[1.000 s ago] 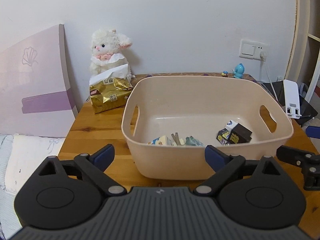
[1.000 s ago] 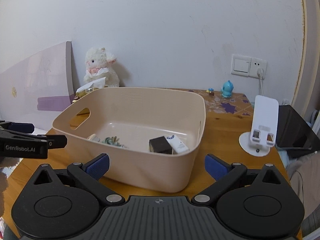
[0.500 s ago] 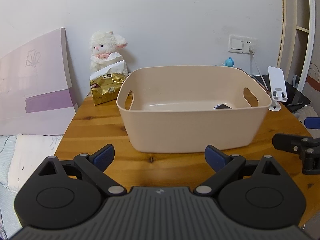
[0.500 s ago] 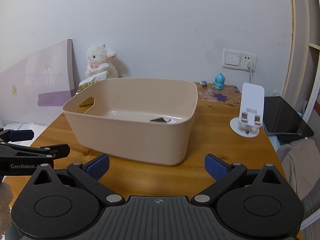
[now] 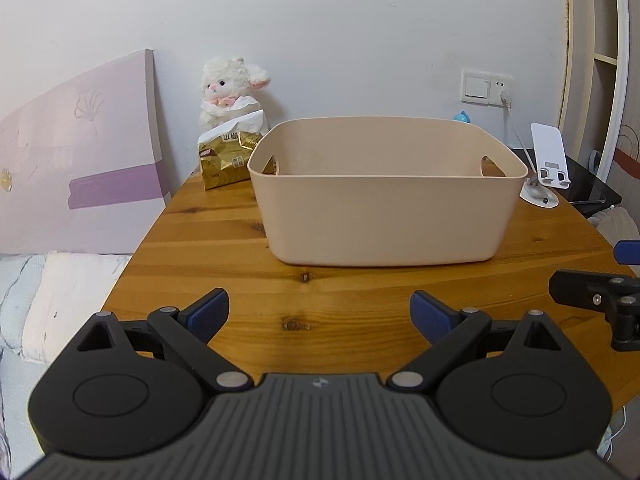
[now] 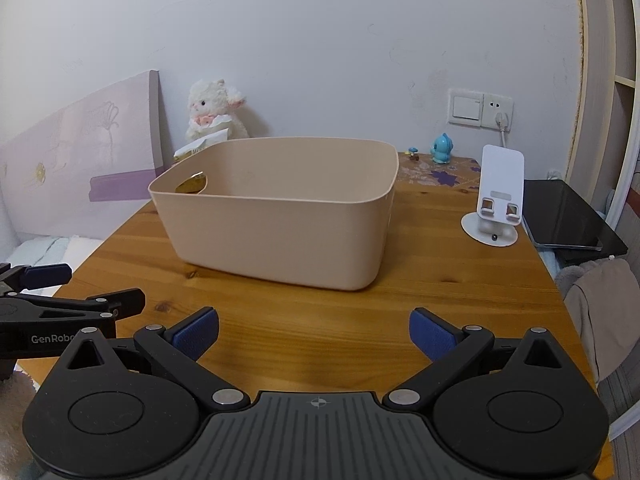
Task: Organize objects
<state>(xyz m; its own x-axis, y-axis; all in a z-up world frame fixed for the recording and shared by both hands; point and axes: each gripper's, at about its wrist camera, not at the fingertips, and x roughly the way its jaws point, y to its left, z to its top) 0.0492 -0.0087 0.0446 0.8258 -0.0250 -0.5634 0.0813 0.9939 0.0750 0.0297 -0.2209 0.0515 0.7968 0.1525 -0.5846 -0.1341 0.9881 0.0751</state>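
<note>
Far to the left of the left gripper (image 5: 318, 312): a lilac panel (image 5: 80, 168) leaning on the wall. Ahead-left: a white plush lamb (image 5: 228, 92) behind a gold tissue pack (image 5: 228, 156), the pack just beside the bin's left end. Straight ahead, apart from both grippers: a beige storage bin (image 5: 384, 216) on the wooden table (image 5: 224, 272), contents hidden behind its near wall. Left gripper spread wide, holding nothing, low over the table's near edge. Right gripper (image 6: 314, 334) likewise spread wide, holding nothing, beside the left one. Ahead-right of the right gripper: a small blue figurine (image 6: 441, 148) near the wall, a white phone stand (image 6: 498, 196) right of the bin, a dark tablet (image 6: 568, 216) beyond the stand.
</note>
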